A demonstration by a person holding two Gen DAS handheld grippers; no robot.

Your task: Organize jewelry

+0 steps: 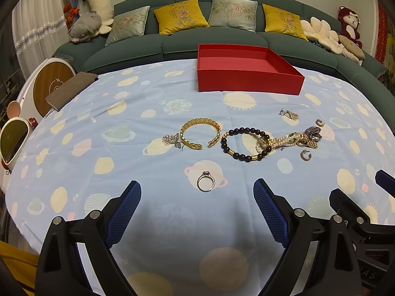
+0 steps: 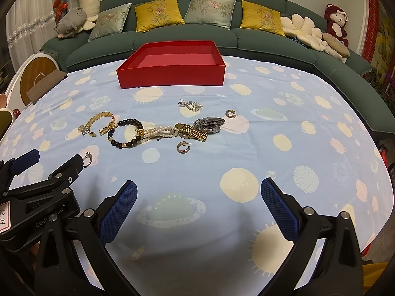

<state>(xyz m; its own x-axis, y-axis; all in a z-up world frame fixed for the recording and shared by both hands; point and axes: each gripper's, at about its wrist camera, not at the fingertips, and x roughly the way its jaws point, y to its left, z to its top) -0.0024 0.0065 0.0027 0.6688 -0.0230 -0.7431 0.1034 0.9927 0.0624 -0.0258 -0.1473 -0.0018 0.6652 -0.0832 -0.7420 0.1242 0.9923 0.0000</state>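
Observation:
Jewelry lies in a row on the blue planet-print cloth. A silver ring (image 1: 206, 184) sits just ahead of my open left gripper (image 1: 197, 192), between its fingertips' line. Beyond it lie a gold cuff bangle (image 1: 200, 133), a dark bead bracelet (image 1: 243, 143), a pearl strand (image 2: 160, 132), a gold watch band (image 2: 193, 130), a silver watch (image 2: 209, 124), hoop earrings (image 2: 183, 147) and a small silver chain (image 2: 191, 105). An empty red box (image 1: 246, 79) stands at the far edge. My right gripper (image 2: 198, 192) hovers open over bare cloth, nearer than the jewelry.
A green sofa (image 1: 222, 42) with cushions and plush toys curves behind the table. A brown flat case (image 1: 71, 90) lies at the table's left edge, by a round white-and-wood appliance (image 1: 49, 83). Bare cloth spreads to the right of the jewelry.

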